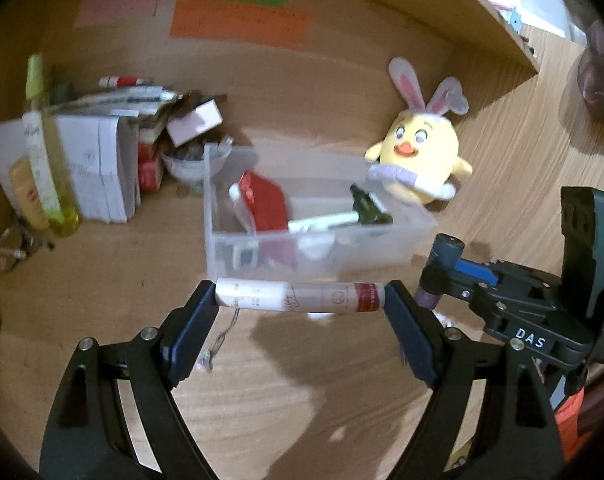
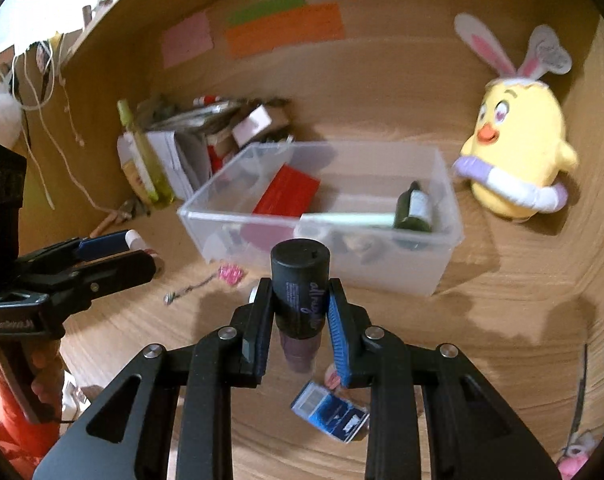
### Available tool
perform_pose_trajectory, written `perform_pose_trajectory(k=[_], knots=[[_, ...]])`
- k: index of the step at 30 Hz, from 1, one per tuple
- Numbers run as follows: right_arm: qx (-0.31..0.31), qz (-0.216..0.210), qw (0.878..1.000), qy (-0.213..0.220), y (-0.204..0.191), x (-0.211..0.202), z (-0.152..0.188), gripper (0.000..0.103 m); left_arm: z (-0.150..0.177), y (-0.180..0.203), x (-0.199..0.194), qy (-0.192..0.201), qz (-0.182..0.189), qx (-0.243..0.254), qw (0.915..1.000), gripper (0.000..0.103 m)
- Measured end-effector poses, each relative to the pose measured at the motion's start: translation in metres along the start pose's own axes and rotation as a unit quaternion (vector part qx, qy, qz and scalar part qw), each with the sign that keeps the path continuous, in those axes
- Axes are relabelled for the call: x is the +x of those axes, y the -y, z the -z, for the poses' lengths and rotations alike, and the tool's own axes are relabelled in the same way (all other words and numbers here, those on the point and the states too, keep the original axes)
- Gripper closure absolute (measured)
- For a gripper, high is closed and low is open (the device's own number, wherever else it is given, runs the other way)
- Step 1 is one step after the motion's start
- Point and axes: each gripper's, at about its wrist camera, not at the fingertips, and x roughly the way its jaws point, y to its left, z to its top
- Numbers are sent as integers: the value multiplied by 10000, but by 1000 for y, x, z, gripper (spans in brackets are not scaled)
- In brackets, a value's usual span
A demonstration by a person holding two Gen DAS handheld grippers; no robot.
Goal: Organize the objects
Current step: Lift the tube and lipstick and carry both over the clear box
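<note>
1. The clear plastic bin (image 1: 222, 240) sits mid-desk at twelve o'clock from both grippers, already holding a red packet (image 1: 266, 202) and a dark green bottle (image 2: 413, 208); it looks like the collecting point.
2. The left gripper (image 1: 300, 300) clamps a white-and-red tube (image 1: 298, 298) end to end, crosswise, so its jaws stand wide.
3. The right gripper (image 2: 300, 308), narrow, pinches an upright dark bottle (image 2: 300, 276) by its sides, likely bound for the bin.

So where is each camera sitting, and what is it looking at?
Left wrist: sits on the left claw, looking over the tube it holds toward the clear bin; the right claw shows beside it.
Right wrist: sits on the right claw, which grips a dark bottle; a hand shows.
Both see the bin and chick toy.
</note>
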Motion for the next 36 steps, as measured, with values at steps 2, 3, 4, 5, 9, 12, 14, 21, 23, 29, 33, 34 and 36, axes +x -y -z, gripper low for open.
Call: perform_pose_trajectory(k=[2, 3, 4, 5, 9, 12, 14, 21, 23, 29, 33, 34, 36], knots=[[32, 25, 9999, 143, 2, -7, -6, 79, -7, 2, 0, 79, 32, 1, 10000, 19], [37, 33, 9998, 201, 3, -10, -9, 79, -11, 3, 0, 115, 53, -12, 9999, 19], [43, 46, 9996, 286, 4, -14, -12, 79, -14, 2, 0, 145, 66, -26, 9999, 19], [52, 61, 9993, 355, 5, -17, -16, 79, -17, 2, 1, 164, 77, -41, 9998, 19], [75, 128, 9978, 650, 8, -31, -29, 79, -29, -2, 4, 223, 174, -154, 9995, 19], [83, 187, 9965, 813, 9, -38, -37, 79, -40, -5, 5, 301, 143, -206, 9992, 19], [88, 216, 9956, 913, 12, -41, -43, 79, -46, -6, 7, 319, 153, -213, 9991, 19], [178, 348, 9925, 1160, 24, -43, -67, 79, -63, -12, 23, 286, 83, -246, 9993, 19], [186, 427, 9914, 1222, 28, -42, -74, 79, -69, -14, 29, 269, 70, -260, 9993, 19], [241, 607, 9907, 1190, 43, -26, -91, 79, -81, -23, 52, 138, 133, -334, 9993, 19], [351, 598, 9926, 995, 57, -6, -94, 79, -82, -23, 73, -75, 169, -355, 9992, 19], [373, 591, 9931, 945, 59, -2, -94, 79, -82, -22, 78, -128, 180, -363, 9991, 19], [395, 585, 9941, 828, 63, 7, -93, 79, -80, -22, 87, -228, 215, -383, 9988, 19]])
